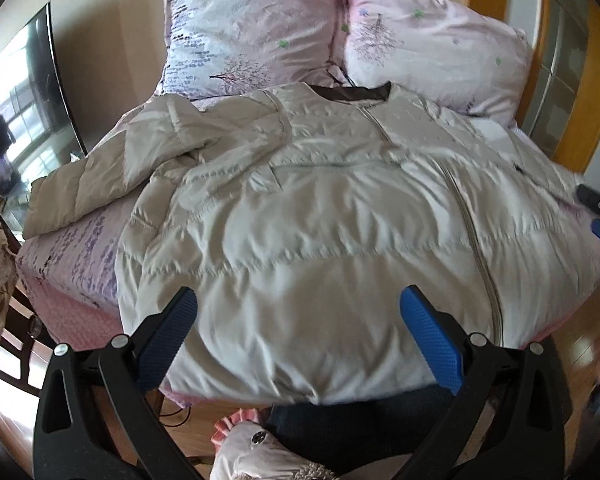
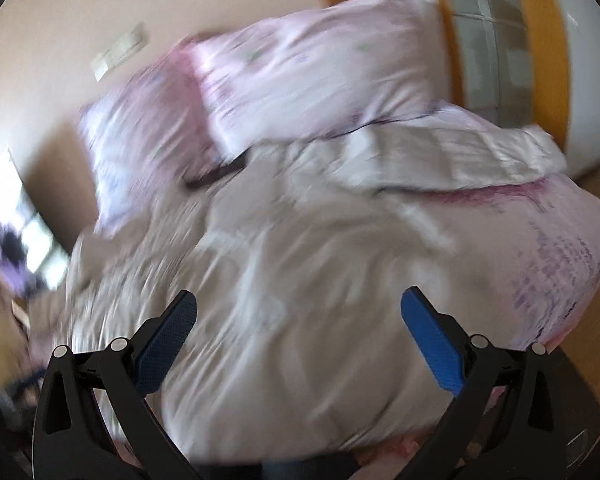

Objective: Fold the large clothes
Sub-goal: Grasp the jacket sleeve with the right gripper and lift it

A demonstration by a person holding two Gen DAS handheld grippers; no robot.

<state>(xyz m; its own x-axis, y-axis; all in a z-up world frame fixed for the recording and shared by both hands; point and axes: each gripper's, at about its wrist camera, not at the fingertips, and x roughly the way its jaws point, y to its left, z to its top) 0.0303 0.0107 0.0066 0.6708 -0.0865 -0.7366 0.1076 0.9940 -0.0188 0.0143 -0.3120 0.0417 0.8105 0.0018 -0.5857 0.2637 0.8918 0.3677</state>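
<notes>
The pale quilted puffer jacket [image 1: 320, 216] lies zipped and face-up on the pink bed [image 1: 72, 264], spread just ahead of both tongs — puffy, light and slick-shelled, so it likely slides and springs back; best pinched at hem corners or the sleeve [image 1: 112, 168] off to the left. Left gripper [image 1: 298, 300] and right gripper [image 2: 299, 302] both gape wide, holding nothing — two floral pillows [image 1: 260, 24] sit beyond the collar.

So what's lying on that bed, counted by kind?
Pink floral pillows: 2
Beige quilted puffer jacket: 1
Total: 3
Both open blue-padded grippers, left and right, hover above the jacket.
</notes>
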